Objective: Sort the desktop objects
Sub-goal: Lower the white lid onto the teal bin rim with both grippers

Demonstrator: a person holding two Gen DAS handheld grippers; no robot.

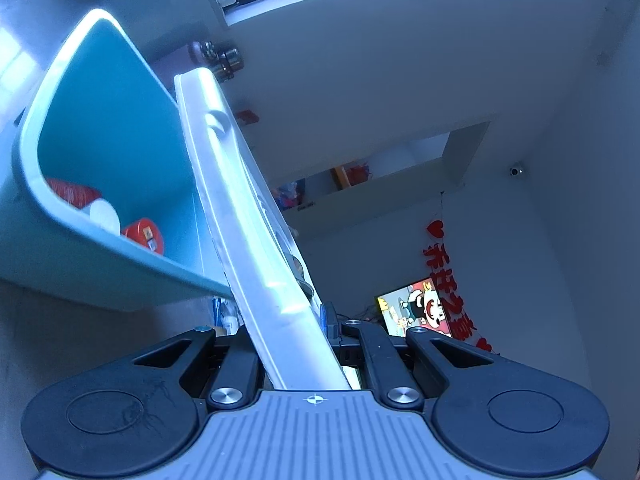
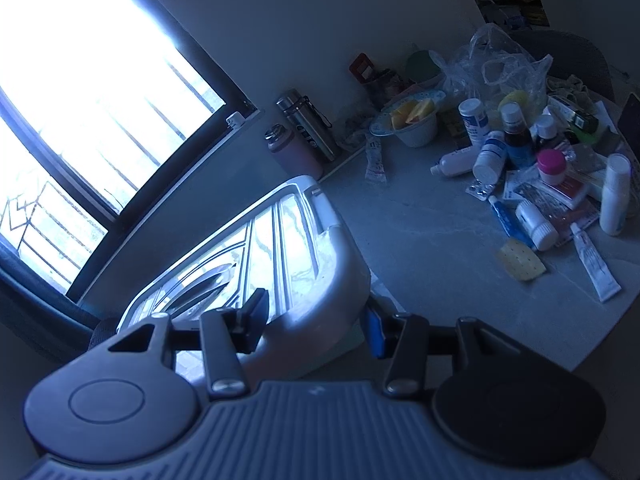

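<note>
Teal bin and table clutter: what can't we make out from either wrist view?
- Teal bin, left wrist: its near wall hides most contents; only red items show.
- Left gripper: white lid covers its pads.
- Bottles, right wrist: labels too small, dim.
- Plastic bag: contents unreadable.

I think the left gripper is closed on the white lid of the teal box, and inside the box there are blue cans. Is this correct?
Not quite: the cans inside the teal box are red, not blue, as the left wrist view shows. The rest is right: the left gripper is closed on the white lid of that box.
</note>
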